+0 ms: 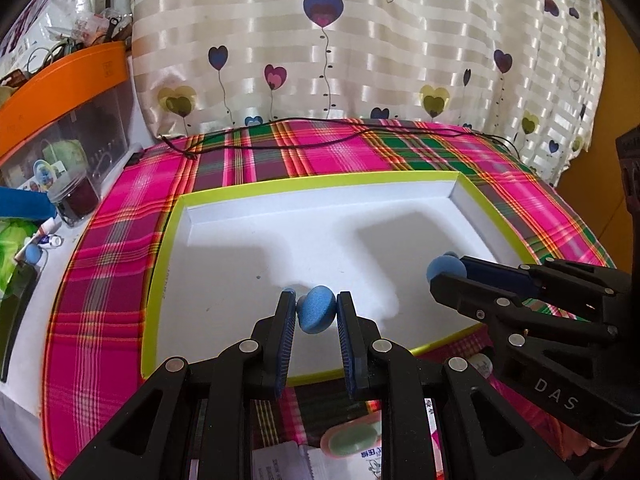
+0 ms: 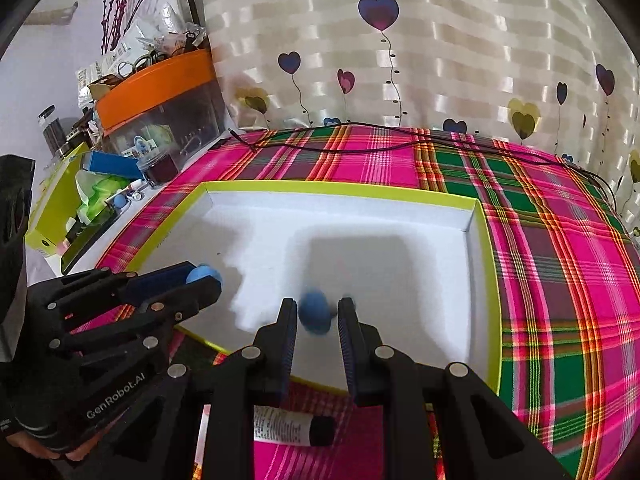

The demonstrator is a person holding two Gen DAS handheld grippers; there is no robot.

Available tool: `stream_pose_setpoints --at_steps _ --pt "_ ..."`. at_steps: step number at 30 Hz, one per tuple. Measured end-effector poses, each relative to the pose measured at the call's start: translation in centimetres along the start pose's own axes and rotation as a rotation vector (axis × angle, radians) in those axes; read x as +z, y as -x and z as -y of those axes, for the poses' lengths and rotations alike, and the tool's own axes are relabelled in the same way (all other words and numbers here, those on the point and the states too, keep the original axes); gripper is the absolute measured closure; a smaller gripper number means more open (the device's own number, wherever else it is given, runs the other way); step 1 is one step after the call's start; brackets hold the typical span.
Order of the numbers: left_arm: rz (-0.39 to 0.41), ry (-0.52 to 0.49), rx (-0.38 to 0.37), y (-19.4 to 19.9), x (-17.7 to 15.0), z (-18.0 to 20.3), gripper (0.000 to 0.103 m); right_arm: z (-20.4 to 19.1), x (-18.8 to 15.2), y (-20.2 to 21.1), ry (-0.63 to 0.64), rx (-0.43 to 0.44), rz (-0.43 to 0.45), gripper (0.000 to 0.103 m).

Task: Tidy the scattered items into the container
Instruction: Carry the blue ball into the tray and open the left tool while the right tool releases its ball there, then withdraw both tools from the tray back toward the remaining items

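Plaid-covered worktop (image 1: 120, 280) carries the lime-rimmed tray (image 1: 248, 194); left tongs (image 1: 316, 310) and right tongs (image 2: 318, 312) each pinch a blue ball (image 1: 317, 309) over its 6 o'clock edge.

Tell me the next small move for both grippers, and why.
Probably open both. The left gripper and right gripper each hold a blue ball over the white floor of the green-rimmed box, so release should drop them inside.

Two blue foam balls (image 1: 317, 309) (image 2: 315, 312) held over white lime-rimmed box (image 1: 360, 178)
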State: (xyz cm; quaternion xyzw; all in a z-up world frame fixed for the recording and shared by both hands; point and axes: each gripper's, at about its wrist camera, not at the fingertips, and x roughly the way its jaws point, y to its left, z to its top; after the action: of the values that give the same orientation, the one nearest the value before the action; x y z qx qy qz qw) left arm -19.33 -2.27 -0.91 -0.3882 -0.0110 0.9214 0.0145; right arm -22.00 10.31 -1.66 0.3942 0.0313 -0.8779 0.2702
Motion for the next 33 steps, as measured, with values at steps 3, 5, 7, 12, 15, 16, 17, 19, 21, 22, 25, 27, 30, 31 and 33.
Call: stream_pose_setpoints --at_steps 3,5,7,12,15,16,17,19,21,22,25,27,30,31,33 --pt "0.001 -0.007 0.001 0.0 0.0 0.1 0.081 0.0 0.0 0.0 -0.002 -0.001 0.000 0.079" --pt "0.002 -0.011 0.002 0.0 0.1 0.1 0.081 0.0 -0.1 0.2 -0.006 -0.001 0.002 0.078" --pt "0.003 -0.010 -0.002 0.1 0.1 0.2 0.081 0.0 -0.1 0.6 -0.009 -0.003 0.008 0.078" --pt "0.005 0.003 -0.018 0.4 0.2 0.0 0.081 -0.1 -0.2 1.4 -0.013 -0.005 0.023 0.077" --pt "0.009 0.001 -0.029 0.5 0.3 0.0 0.081 -0.2 -0.3 1.8 -0.017 -0.006 0.026 0.077" --pt "0.010 0.001 -0.032 0.6 0.3 0.0 0.081 -0.2 -0.4 1.9 -0.018 -0.008 0.026 0.077" --pt "0.011 0.000 -0.035 0.6 0.3 0.0 0.081 -0.2 -0.5 2.0 -0.019 -0.008 0.025 0.077" --pt "0.012 -0.004 -0.039 0.7 0.3 0.1 0.081 -0.1 -0.6 2.1 -0.023 -0.008 0.024 0.077" --pt "0.009 0.000 -0.046 0.7 0.2 0.0 0.081 -0.1 -0.8 2.2 -0.024 -0.008 0.022 0.077" --pt "0.008 0.002 -0.049 0.7 0.2 0.0 0.081 -0.1 -0.8 2.3 -0.024 -0.008 0.022 0.077" --pt "0.013 0.006 -0.053 1.0 0.2 -0.1 0.081 -0.2 -0.9 2.6 -0.025 -0.007 0.026 0.077" --pt "0.015 0.012 -0.055 1.4 0.1 -0.2 0.081 -0.3 -1.0 2.9 -0.025 -0.004 0.032 0.077" --pt "0.016 0.018 -0.053 2.1 -0.2 -0.4 0.081 -0.6 -1.3 3.5 -0.022 0.001 0.036 0.076" --pt "0.016 0.020 -0.053 2.3 -0.3 -0.4 0.081 -0.7 -1.4 3.7 -0.021 0.003 0.037 0.077" --pt "0.018 0.026 -0.049 3.0 -0.6 -0.5 0.081 -1.0 -1.6 4.0 -0.021 0.006 0.040 0.076"
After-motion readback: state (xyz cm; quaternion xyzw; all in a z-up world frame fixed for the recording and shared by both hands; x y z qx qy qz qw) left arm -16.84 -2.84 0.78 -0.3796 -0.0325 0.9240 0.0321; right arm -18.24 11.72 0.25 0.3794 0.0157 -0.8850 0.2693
